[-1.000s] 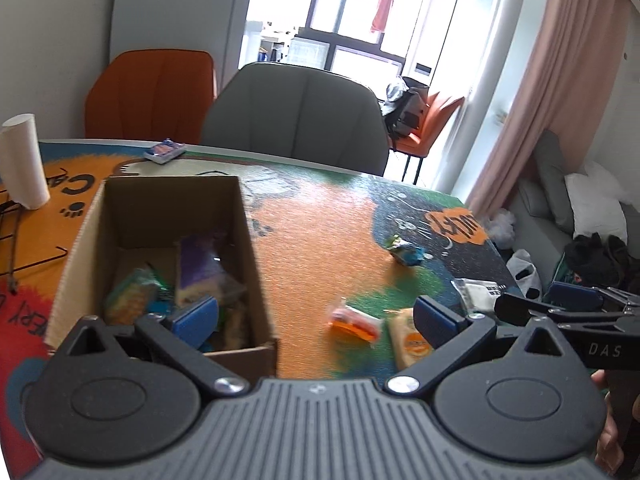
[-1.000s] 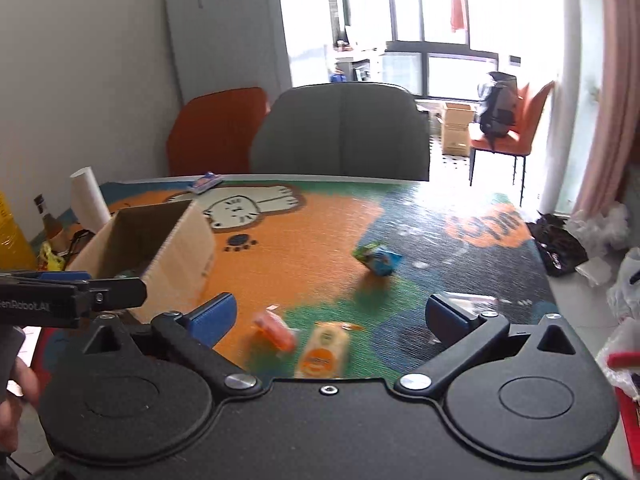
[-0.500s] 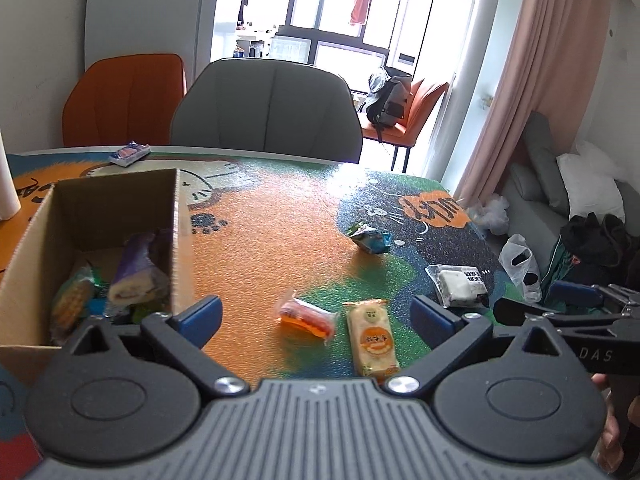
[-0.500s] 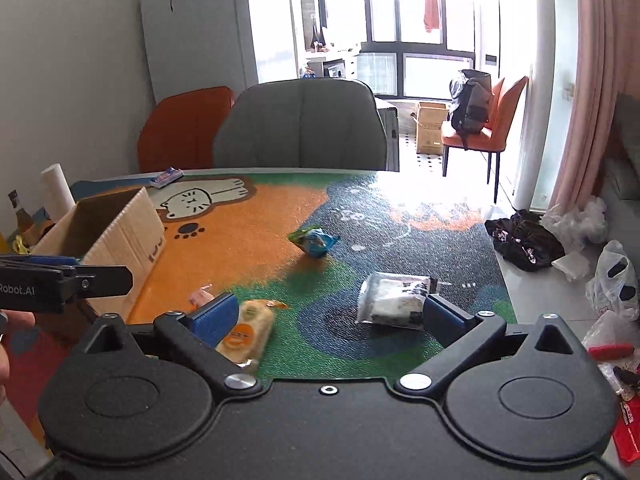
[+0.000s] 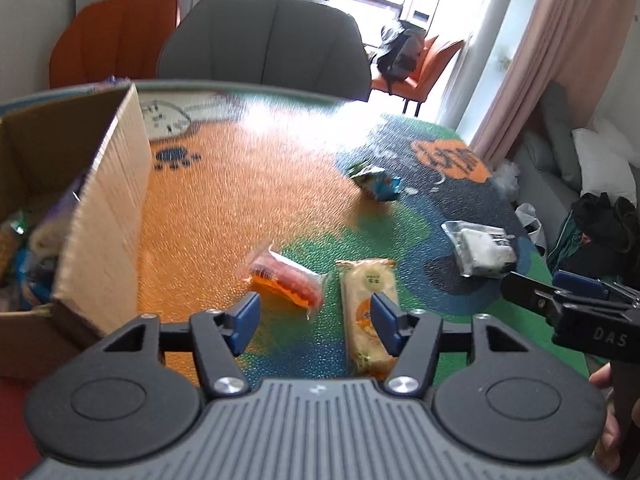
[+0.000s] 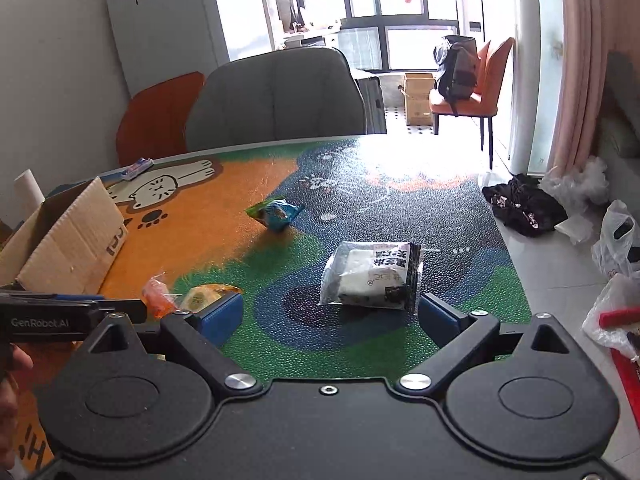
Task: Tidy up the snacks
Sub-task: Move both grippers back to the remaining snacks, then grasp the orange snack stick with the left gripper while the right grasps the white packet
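My left gripper (image 5: 314, 322) is open and empty, low over the table just short of an orange snack packet (image 5: 286, 280) and a yellow biscuit packet (image 5: 366, 308). My right gripper (image 6: 330, 318) is open and empty, right in front of a clear bag with a white snack (image 6: 372, 274), also in the left wrist view (image 5: 478, 248). A blue-green packet (image 5: 374, 180) lies farther back (image 6: 276, 214). The cardboard box (image 5: 100, 216) at the left holds several snacks.
A grey chair (image 6: 276, 96) and an orange chair (image 6: 158, 114) stand behind the table. A small blue packet (image 6: 138, 168) and a white roll (image 6: 28, 190) sit at the far left. Bags and clothes lie on the floor at the right (image 6: 524, 204).
My left gripper has swung right from the box toward the loose packets, and its jaws have narrowed. My right gripper has moved right and forward to the clear bag.
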Tool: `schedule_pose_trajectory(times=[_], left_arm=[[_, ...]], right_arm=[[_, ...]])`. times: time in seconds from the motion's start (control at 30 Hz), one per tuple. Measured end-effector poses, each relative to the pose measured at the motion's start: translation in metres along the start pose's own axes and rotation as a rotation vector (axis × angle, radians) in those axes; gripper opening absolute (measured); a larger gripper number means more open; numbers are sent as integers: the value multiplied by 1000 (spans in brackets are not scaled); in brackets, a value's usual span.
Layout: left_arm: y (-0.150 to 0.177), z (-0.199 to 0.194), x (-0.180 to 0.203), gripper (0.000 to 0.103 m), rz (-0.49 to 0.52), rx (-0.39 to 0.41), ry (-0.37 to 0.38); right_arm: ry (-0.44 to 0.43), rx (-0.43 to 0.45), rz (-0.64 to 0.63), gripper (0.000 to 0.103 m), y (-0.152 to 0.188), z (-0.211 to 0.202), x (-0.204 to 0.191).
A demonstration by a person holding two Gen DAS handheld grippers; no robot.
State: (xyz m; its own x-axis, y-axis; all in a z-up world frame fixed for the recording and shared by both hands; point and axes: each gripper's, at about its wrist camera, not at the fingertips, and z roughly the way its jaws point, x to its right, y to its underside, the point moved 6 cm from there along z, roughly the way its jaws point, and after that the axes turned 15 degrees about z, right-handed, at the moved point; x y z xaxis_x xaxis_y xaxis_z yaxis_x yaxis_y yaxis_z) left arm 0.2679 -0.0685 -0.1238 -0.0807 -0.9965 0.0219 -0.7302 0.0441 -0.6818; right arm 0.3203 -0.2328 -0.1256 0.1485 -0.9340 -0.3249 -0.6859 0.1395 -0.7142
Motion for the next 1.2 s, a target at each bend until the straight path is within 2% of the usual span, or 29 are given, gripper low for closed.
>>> schedule_pose_trajectory(times=[0.3, 0.53, 0.63, 0.8, 0.97, 1.03, 1.07, 1.13, 1.2], left_arm=[[-8, 30, -10, 56, -64, -34, 23], [-19, 45, -22, 56, -96, -33, -9], [-23, 50, -22, 50, -68, -31, -36], [-23, 50, -23, 34, -36, -54, -76], [-21, 47, -19, 33, 9, -88, -84], [-19, 46, -19, 29, 22, -90, -93], [-18, 45, -19, 20, 23, -93, -107], [-17, 43, -20, 19, 15, -96, -102], [-16, 41, -20, 18, 6, -99, -90]], right_arm=[[-6, -15, 18, 95, -10, 23, 8], [10, -29, 17, 95, -13, 41, 11], [31, -35, 14, 95, -14, 51, 14], [59, -55, 11, 95, -13, 64, 16], [99, -62, -1, 95, -14, 74, 14], [110, -65, -17, 96, -13, 79, 13], [119, -57, -34, 95, -12, 80, 12], [161, -44, -78, 80, -12, 79, 11], [141, -57, -58, 64, -14, 73, 12]])
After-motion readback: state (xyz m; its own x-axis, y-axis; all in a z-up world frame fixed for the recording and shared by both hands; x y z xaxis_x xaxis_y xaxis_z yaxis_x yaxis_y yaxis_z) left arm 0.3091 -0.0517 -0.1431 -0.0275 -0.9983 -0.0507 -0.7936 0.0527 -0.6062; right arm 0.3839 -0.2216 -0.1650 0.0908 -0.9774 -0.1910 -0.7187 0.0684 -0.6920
